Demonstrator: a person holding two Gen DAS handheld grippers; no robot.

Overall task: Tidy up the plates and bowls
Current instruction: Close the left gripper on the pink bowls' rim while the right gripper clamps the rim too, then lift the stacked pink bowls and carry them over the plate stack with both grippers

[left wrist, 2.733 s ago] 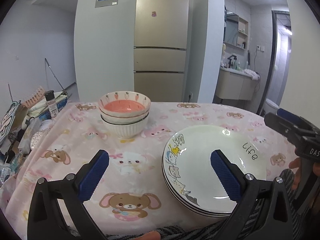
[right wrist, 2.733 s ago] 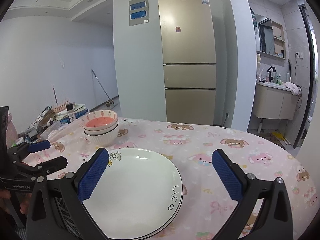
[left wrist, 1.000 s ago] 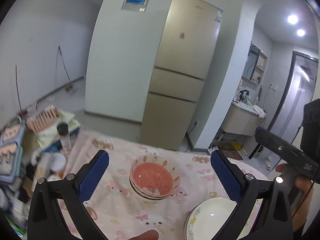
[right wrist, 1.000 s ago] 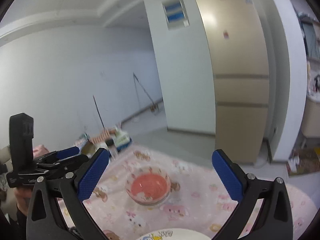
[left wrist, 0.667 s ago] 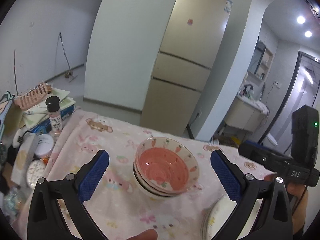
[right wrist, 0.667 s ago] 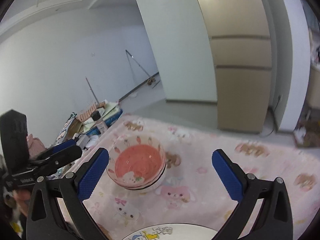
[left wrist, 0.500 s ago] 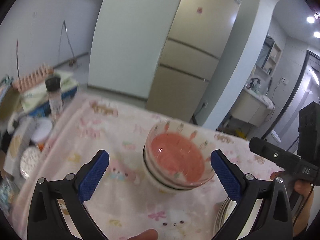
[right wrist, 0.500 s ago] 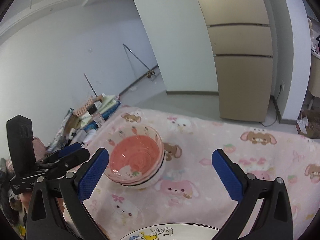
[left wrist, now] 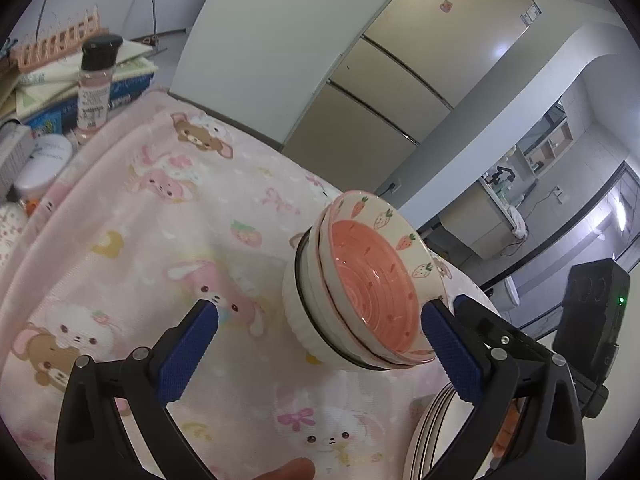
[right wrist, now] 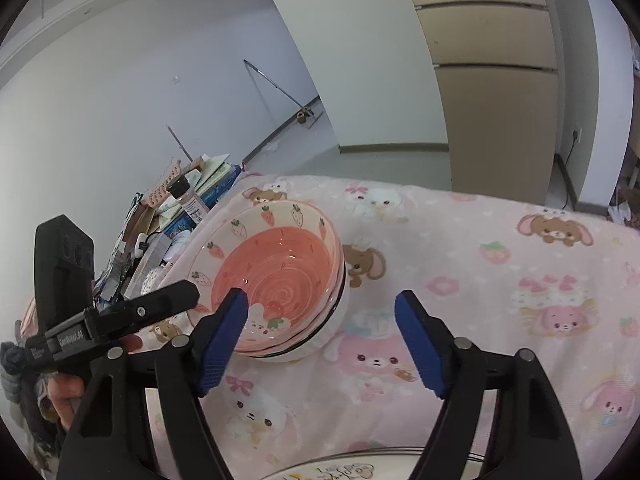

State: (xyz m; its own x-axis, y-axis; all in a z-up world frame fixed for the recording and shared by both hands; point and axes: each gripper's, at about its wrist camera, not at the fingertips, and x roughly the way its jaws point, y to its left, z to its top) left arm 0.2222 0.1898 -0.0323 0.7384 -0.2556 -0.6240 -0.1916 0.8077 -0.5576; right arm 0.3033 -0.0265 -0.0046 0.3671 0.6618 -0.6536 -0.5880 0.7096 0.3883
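Bowl stack (right wrist: pixel 276 284) nested on counter (right wrist: pixel 500 280), near plate stack (left wrist: pixel 430 432) | your left gripper (left wrist: pixel 320 344) wide apart, empty | right gripper (right wrist: pixel 322 334) just narrowing around bowl rim, probably not touching | nothing lifted; sorting all ahead.
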